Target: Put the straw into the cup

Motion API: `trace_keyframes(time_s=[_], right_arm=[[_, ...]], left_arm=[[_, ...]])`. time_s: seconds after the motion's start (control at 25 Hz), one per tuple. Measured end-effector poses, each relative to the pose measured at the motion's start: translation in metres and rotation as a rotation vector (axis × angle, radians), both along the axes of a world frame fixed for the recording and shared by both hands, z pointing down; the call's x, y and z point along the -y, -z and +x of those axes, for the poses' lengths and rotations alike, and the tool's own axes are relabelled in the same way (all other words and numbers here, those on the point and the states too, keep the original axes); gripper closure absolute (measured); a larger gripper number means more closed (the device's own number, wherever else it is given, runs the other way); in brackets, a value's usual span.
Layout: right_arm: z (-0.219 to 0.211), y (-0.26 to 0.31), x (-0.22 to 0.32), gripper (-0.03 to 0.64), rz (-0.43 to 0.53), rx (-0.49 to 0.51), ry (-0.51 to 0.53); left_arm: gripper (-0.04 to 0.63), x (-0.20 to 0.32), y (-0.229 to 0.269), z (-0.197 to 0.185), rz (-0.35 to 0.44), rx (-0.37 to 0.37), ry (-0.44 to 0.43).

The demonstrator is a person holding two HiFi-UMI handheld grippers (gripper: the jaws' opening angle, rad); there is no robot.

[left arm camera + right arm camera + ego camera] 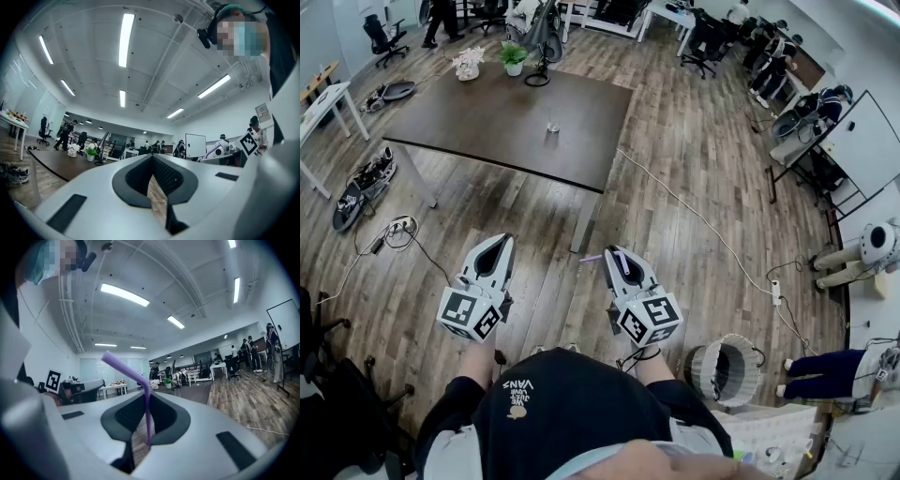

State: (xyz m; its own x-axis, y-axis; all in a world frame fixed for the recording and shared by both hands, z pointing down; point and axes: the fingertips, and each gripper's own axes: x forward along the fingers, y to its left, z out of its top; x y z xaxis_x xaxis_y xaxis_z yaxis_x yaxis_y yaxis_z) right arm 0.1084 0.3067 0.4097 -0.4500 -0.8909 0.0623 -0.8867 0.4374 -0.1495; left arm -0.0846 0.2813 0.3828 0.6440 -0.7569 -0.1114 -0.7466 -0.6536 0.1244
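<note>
A bent purple straw (147, 416) stands pinched between the jaws of my right gripper (146, 395), and its short end leans off to the left. From the head view, that gripper (612, 253) is held low in front of the person, and the straw (592, 258) pokes out leftward at its tip. A small clear cup (551, 127) stands on the dark table (487, 122), well ahead of both grippers. My left gripper (506, 240) is level beside the right one. Its jaws (152, 158) meet at the tip with nothing between them.
Two potted plants (469, 64) (514, 58) sit at the table's far edge. A white cable (694, 216) crosses the wood floor to the right. A round wire bin (727, 370) stands by the person's right foot. Office chairs, desks and people fill the far right.
</note>
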Motion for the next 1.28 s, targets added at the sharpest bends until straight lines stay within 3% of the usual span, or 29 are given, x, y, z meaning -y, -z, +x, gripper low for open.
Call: trace_keyframes(time_s=[0.44, 0.72, 1.28], right_arm=[[-0.011, 0.002, 0.003, 0.575, 0.011, 0.001, 0.007], [-0.018, 0.002, 0.001, 0.575, 0.016, 0.033, 0.034], [-0.05, -0.01, 0.012, 0.575, -0.008, 0.039, -0.003]], left_arm=[[0.584, 0.001, -0.001, -0.004, 0.003, 0.01, -0.004], [0.584, 0.001, -0.005, -0.01, -0.002, -0.029, -0.009], [0.584, 0.015, -0.023, -0.038, -0.038, -0.021, -0.065]])
